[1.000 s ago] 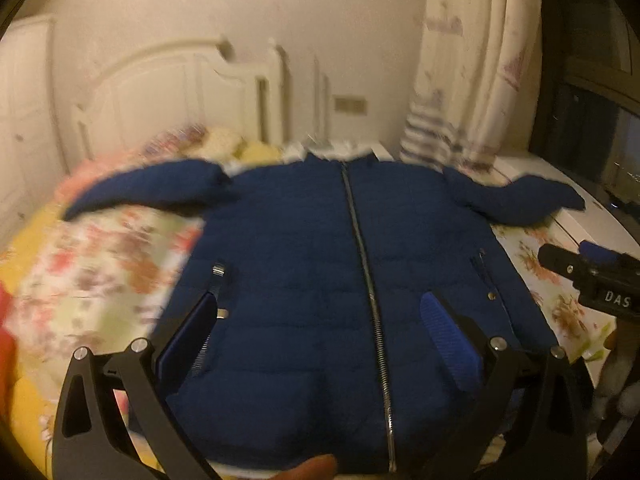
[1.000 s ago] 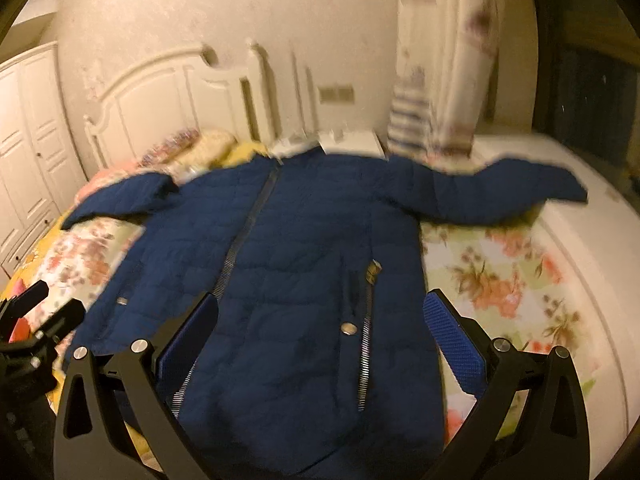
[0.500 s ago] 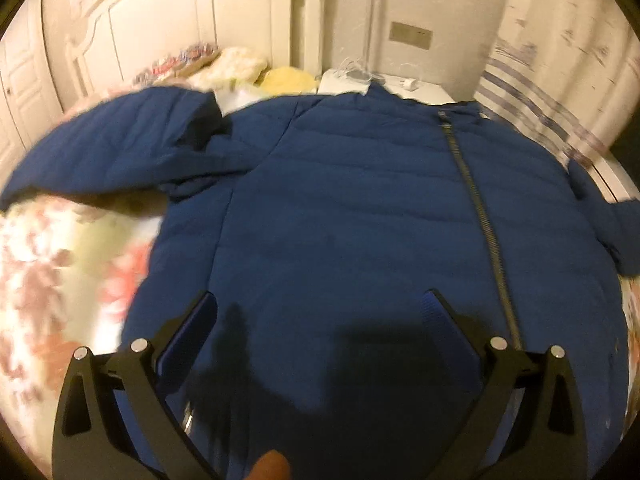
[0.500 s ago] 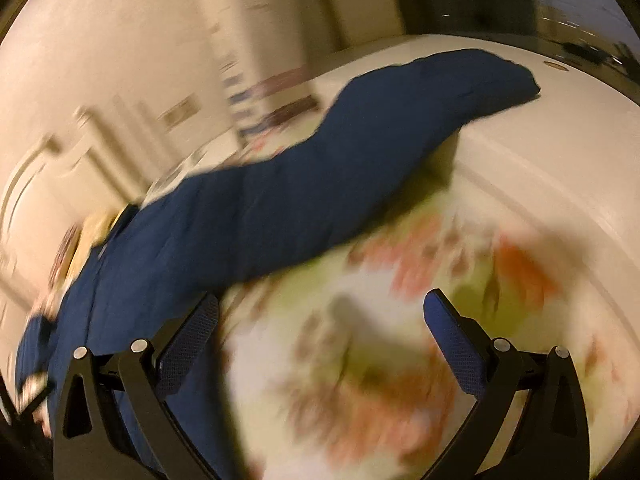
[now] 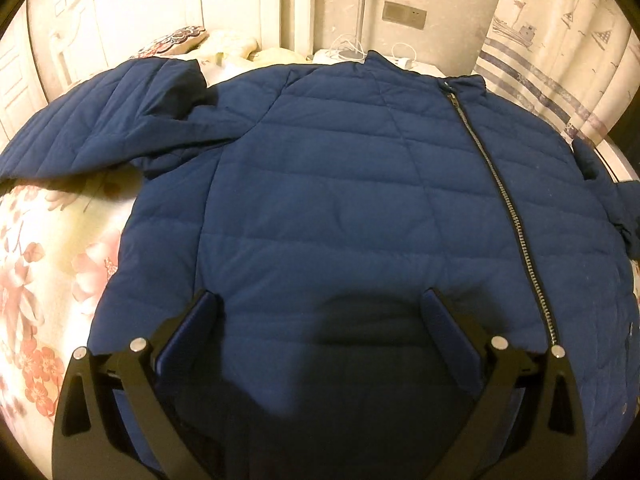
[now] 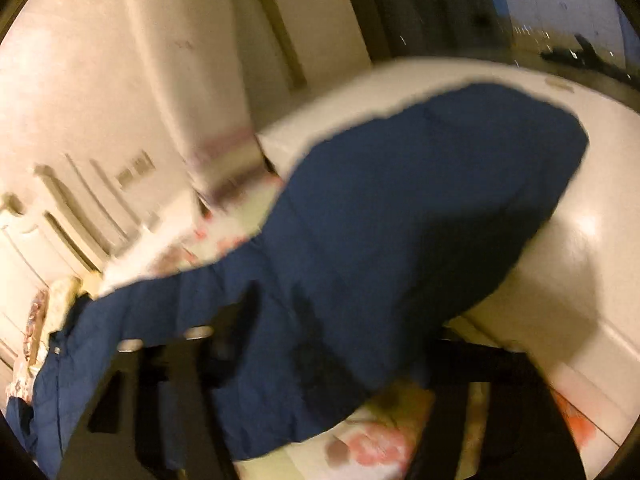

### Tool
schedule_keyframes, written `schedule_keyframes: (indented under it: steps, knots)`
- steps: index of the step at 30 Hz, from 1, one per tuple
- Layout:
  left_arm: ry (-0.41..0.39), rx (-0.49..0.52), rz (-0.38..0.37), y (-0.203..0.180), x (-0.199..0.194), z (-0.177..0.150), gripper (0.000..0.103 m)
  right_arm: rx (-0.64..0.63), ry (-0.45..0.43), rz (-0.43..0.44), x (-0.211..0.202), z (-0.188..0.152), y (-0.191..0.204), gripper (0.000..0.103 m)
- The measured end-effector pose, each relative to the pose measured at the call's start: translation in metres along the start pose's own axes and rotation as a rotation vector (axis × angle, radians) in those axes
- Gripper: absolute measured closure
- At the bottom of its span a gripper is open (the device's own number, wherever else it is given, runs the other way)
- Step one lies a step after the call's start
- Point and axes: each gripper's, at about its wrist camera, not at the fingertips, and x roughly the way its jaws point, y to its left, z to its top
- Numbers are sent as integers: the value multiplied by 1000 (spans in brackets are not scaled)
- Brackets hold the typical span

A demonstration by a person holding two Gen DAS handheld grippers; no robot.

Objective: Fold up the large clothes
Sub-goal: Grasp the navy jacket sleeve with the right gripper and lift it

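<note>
A dark blue quilted jacket point(image 5: 340, 200) lies front up on a flowered bed sheet point(image 5: 48, 260), its zip point(image 5: 508, 208) closed. One sleeve point(image 5: 92, 132) stretches out to the left. My left gripper point(image 5: 320, 316) hovers open just above the jacket's lower chest, with nothing between its fingers. In the blurred right wrist view the other sleeve point(image 6: 420, 200) runs out onto a white ledge point(image 6: 580, 260). My right gripper point(image 6: 340, 328) is rolled to one side. Its jaws are closing on that sleeve, which fills the gap and hides the pads.
A cream headboard point(image 5: 140, 12) and pillows point(image 5: 232, 42) stand beyond the collar. A bedside table with cables point(image 5: 348, 54) and a striped curtain point(image 5: 552, 40) are at the back right. A dark window point(image 6: 440, 0) rises behind the ledge.
My left gripper moved forward and down over the jacket, then held still. My right gripper swung right to the outstretched sleeve, rolled, and its jaws narrowed around the fabric.
</note>
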Motion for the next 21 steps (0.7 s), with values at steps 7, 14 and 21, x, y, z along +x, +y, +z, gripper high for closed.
schedule_keyframes:
  steps: [7, 14, 21]
  knots:
    - [-6, 1, 1, 0, -1, -1, 2, -456, -128, 219, -57, -25, 141, 66]
    - [-9, -3, -4, 1, -1, -1, 2, -872, -83, 463, -97, -111, 285, 66]
    - [-10, -1, -1, 0, -1, -2, 2, -1103, 274, 457, -40, -193, 318, 39]
